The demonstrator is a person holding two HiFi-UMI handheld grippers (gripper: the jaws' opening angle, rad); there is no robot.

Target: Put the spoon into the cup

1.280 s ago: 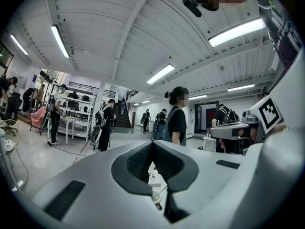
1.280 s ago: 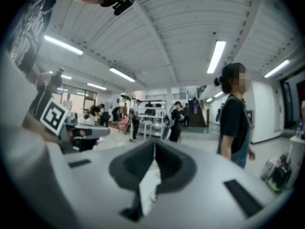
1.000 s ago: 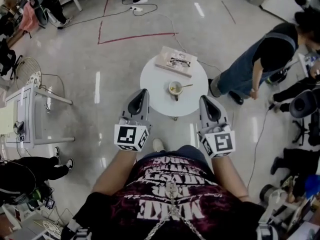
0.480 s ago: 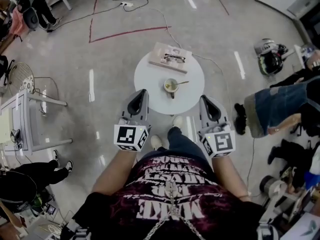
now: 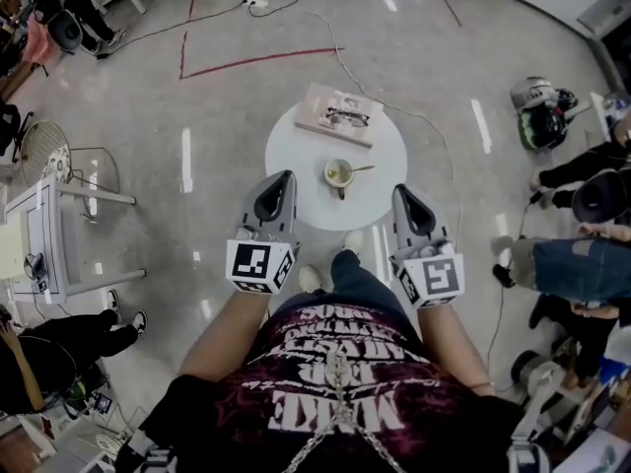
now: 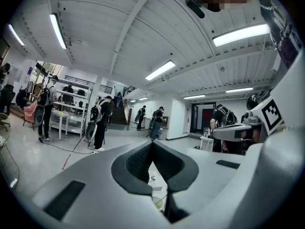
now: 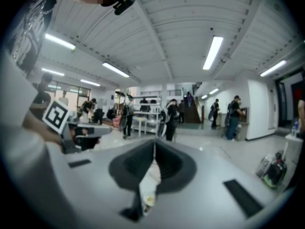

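A small cup [image 5: 339, 173] stands near the middle of the round white table [image 5: 296, 156] in the head view. The spoon [image 5: 363, 169] points right from the cup's rim; whether its bowl lies inside I cannot tell. My left gripper [image 5: 283, 181] hangs over the table's near left edge, its jaws shut with nothing in them. My right gripper [image 5: 402, 194] hangs at the near right edge, also shut and empty. In the left gripper view, below the meeting jaws of the left gripper [image 6: 152, 144], a bit of the cup [image 6: 157, 202] shows.
A flat book with a pair of glasses [image 5: 340, 116] lies at the table's far side. A cable [image 5: 340, 52] runs across the floor behind. A white side table [image 5: 59, 235] stands at left. A person's legs [image 5: 577, 269] and a bag [image 5: 537, 101] are at right.
A person in jeans who stood at the table's right has walked off to the right. Both grippers have edged a little toward the table and stay shut.
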